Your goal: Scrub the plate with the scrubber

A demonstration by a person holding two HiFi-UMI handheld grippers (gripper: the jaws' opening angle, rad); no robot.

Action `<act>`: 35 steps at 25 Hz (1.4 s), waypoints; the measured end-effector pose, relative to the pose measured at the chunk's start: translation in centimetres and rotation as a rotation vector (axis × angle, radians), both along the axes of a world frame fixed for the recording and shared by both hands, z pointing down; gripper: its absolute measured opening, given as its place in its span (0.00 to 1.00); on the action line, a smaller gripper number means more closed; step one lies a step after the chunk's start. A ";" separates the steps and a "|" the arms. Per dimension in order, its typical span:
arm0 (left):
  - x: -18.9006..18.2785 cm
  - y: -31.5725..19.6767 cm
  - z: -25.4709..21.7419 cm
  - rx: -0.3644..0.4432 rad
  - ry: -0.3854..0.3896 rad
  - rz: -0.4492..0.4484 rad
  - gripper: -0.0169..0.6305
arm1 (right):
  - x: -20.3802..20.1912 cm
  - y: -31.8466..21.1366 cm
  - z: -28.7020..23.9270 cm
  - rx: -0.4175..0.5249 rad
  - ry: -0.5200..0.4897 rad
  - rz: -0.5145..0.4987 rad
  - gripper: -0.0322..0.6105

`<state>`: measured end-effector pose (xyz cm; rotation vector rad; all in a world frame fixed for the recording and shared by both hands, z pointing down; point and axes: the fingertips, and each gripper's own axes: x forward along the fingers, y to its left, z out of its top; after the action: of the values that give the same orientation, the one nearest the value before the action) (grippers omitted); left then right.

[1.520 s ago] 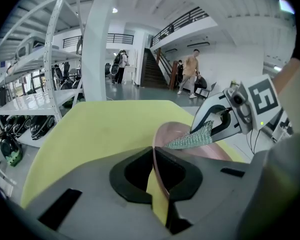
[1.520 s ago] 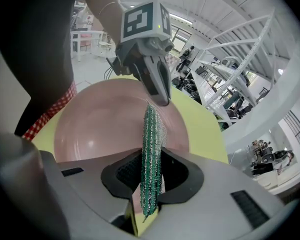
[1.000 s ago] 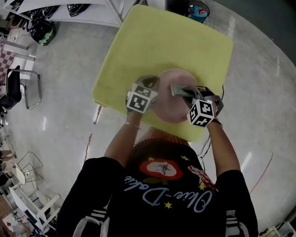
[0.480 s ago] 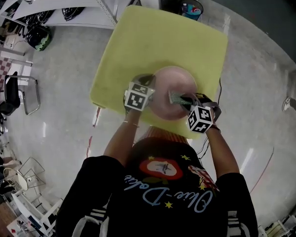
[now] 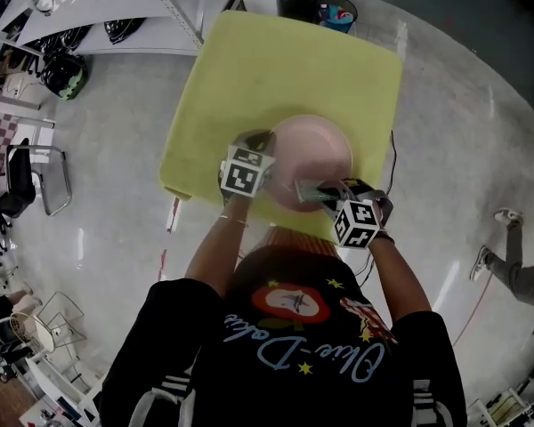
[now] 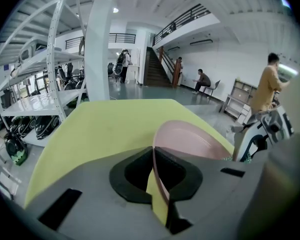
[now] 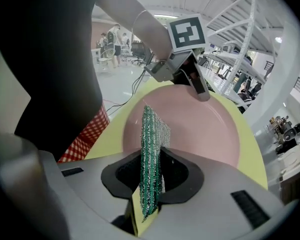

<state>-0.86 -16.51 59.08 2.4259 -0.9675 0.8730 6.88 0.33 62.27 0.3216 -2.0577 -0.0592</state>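
In the head view, the marker cubes cover the jaws of the left hand-held gripper (image 5: pixel 260 154) and the right hand-held gripper (image 5: pixel 325 192), the near rim of the plate (image 5: pixel 316 149) and part of the scrubber (image 5: pixel 306 189). In the right gripper view, the scrubber's lower end is lost between the jaws. A person (image 5: pixel 516 274) is cut off by the head view's right edge. What the blue bin (image 5: pixel 336 13) holds is too small to tell.

Between the black pads (image 6: pixel 132 174) of the grey left gripper (image 6: pixel 153 156) stands the rim of the pale pink round plate (image 6: pixel 190 139), and beyond these jaws lies the yellow-green table top (image 6: pixel 100 129). The grey right gripper (image 7: pixel 151 166), black-padded too, has between its jaws the mesh scrubber (image 7: pixel 150 134), striped green and silver. Left of them shows a red-and-white checked cloth (image 7: pixel 87 134).
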 end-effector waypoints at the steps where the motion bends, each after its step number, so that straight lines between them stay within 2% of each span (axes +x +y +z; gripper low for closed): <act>1: 0.0 0.0 0.0 0.001 -0.001 0.001 0.04 | -0.1 0.3 0.1 -0.006 -0.001 -0.007 0.15; 7: -0.2 0.4 -0.1 0.020 0.013 0.017 0.04 | -0.5 0.4 -0.4 -0.007 -0.014 -0.014 0.15; 11: 0.1 0.3 -0.2 0.028 0.013 0.023 0.04 | 0.4 -2.2 -2.3 0.063 -0.055 0.038 0.15; 17: 0.3 0.4 -0.4 0.029 0.016 0.028 0.04 | 1.8 -8.1 -4.4 0.188 -0.046 0.121 0.15; 22: 0.6 0.2 -0.5 0.030 0.014 0.029 0.04 | 1.8 -12.3 -5.0 0.234 -0.079 0.212 0.15; 27: 0.5 -0.2 -0.8 0.046 0.009 0.049 0.04 | 1.6 -13.8 -4.1 0.231 -0.057 0.242 0.15; 35: 0.5 -0.4 -1.1 0.060 -0.007 0.063 0.04 | 2.3 -12.0 -2.3 0.166 -0.025 0.243 0.15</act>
<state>-0.32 -16.86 58.01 2.5185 -0.9371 0.8868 9.18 -11.71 60.01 0.6761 -2.0276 -0.0784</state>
